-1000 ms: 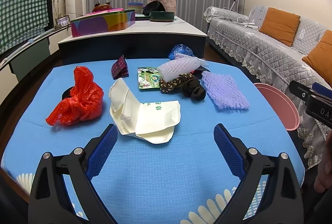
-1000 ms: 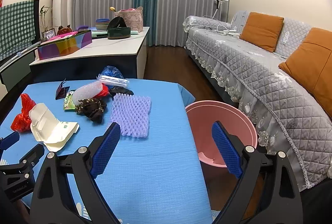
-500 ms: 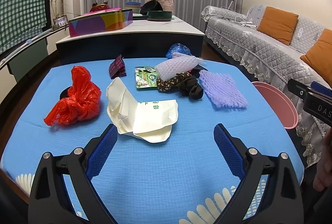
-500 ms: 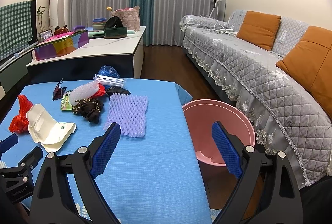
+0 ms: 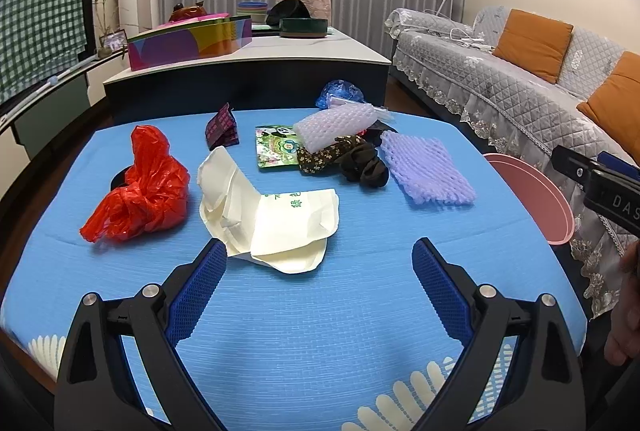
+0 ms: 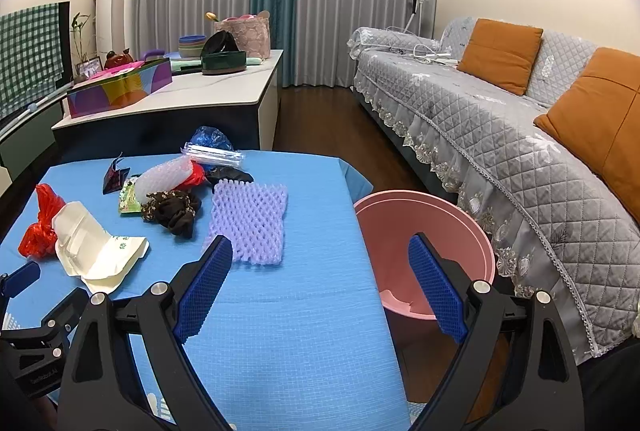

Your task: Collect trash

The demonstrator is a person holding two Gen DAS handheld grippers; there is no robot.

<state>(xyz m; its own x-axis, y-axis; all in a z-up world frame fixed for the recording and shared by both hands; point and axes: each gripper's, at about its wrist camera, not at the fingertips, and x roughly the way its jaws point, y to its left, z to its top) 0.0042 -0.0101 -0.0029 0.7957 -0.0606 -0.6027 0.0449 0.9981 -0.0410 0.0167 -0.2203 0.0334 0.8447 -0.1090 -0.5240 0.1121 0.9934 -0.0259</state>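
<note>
We see trash (image 5: 296, 175) all on blue tabletop (image 5: 320, 311), clustered toward far edge. Pink bin (image 6: 424, 231) beside right edge looks empty. Left gripper (image 5: 318, 263), right gripper (image 6: 320, 263) spread wide, holding nothing. Collecting not yet begun.

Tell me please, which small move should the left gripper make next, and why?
Probably ease the left gripper forward and down onto the white paper container. Its fingers are open and empty, the container lies nearest, just ahead of them on the blue cloth, and the pink bin waits empty beside the table.
</note>
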